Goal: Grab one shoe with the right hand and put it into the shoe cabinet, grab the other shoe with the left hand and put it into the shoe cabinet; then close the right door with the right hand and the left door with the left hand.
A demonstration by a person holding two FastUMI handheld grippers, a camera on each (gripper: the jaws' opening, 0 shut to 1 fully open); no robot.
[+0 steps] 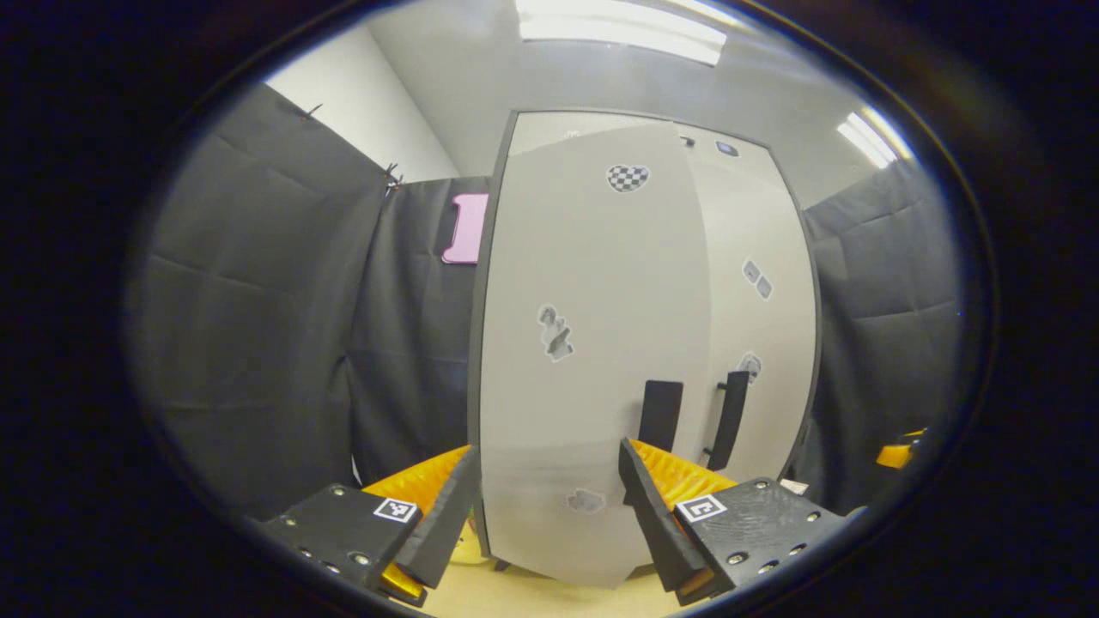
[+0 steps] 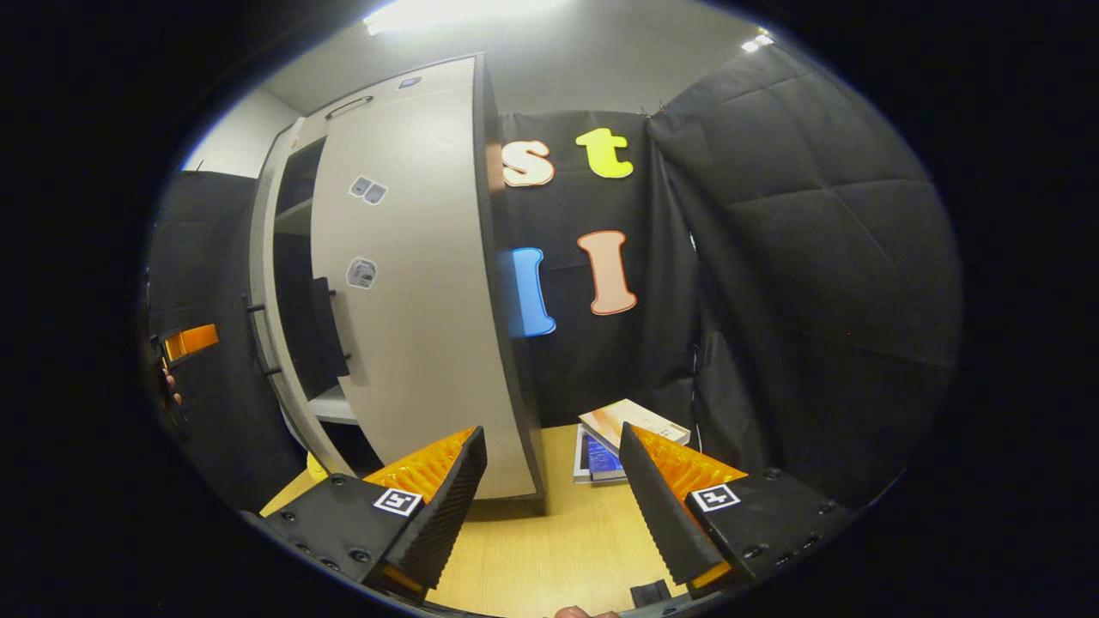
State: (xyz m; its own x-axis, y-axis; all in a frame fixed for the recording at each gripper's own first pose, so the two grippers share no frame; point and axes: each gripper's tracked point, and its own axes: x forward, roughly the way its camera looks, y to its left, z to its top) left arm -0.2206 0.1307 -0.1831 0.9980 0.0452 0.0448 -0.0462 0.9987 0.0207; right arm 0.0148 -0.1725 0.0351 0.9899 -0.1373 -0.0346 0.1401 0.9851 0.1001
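Observation:
The pale shoe cabinet (image 1: 601, 300) stands right in front of me in the left gripper view. Its left door (image 1: 584, 360) juts toward me, slightly ajar, with a dark handle (image 1: 660, 415) at its inner edge. My left gripper (image 1: 549, 463) is open, with its fingers on either side of that door's lower part and nothing pinched. In the right gripper view, the right door (image 2: 412, 326) stands close ahead, and a dark gap (image 2: 292, 257) beside it shows a shelf inside. My right gripper (image 2: 551, 446) is open and holds nothing, low by that door's outer bottom corner.
The cabinet rests on a light wooden tabletop (image 2: 532, 541). A tablet and a flat box (image 2: 618, 438) lie on it to the cabinet's right, near the black cloth wall. The other gripper (image 2: 189, 341) shows at the far left edge of the right gripper view.

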